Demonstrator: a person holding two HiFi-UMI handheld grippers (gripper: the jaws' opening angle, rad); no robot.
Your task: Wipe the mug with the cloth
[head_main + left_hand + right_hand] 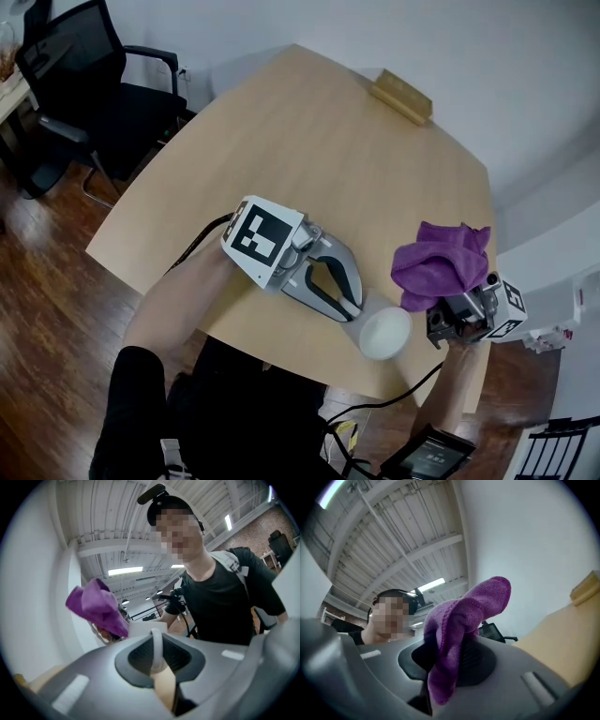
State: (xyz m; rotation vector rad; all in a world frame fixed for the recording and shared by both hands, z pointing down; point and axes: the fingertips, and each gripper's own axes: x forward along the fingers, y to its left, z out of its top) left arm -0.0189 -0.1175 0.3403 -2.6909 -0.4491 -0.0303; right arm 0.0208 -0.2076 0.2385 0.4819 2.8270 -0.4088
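Grips the white mug (385,334) by its handle (157,651) with the left tongs (354,314), clenched on that thin white loop. Holds it right at the desk's (309,141) near edge, toward the near right corner, mouth turned up to the head view. Cannot tell whether it sits on the wood or hangs clear. Pinches the purple cloth (439,262) in the right tongs (442,314), shut on one fold, the rest bunched up above the tips. Hangs the cloth just beside the mug, over the desk's right edge. Shows a wooden block (401,97) at the far edge and a black office chair (84,84) off the far left corner.
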